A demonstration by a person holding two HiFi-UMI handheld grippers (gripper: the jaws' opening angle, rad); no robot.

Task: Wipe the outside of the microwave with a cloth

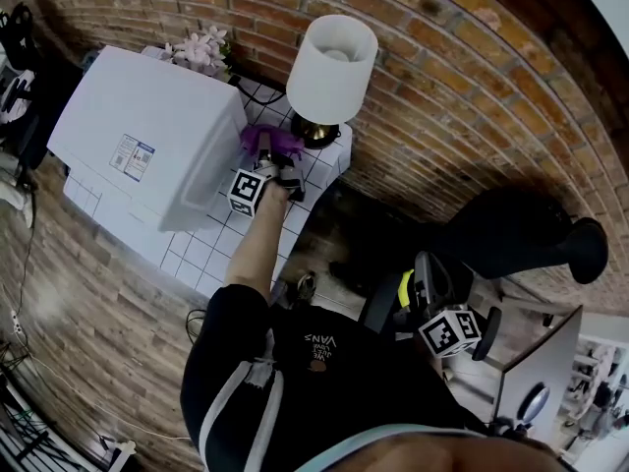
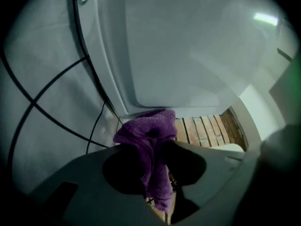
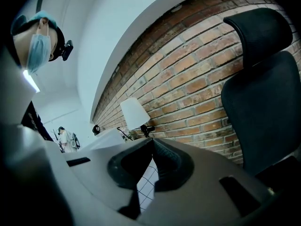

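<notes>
My left claw [image 2: 157, 147] is pinching a purple cloth [image 2: 146, 134] of soft, looped terry. It is bunched into a thick wad at the tips, with a narrow tail hanging down between the dark pads. The wad sits at the lower edge of the microwave [image 1: 147, 136], at its corner nearest the lamp [image 1: 332, 67].

The microwave is a smooth white box with rounded edges, and its side panel fills my left gripper view as a pale, faintly glossy sheet. A small printed label [image 1: 132, 153] lies on its flat top. Thin black cables [image 2: 47, 112] curve across the wall beside it.

The lamp has a plain white drum shade on a dark, shiny base. It stands on the same surface [image 1: 324, 170] – white square tiles with dark grout lines. Pale flowers [image 1: 201, 49] sit behind the microwave, against the rough red brick wall [image 1: 462, 77].

My right claw [image 3: 151, 142] is pressed together with nothing between its ribbed black pads – it hangs low at my side, well apart from the microwave. It is near a black office chair [image 3: 263, 102] with a mesh back and a curved headrest.
</notes>
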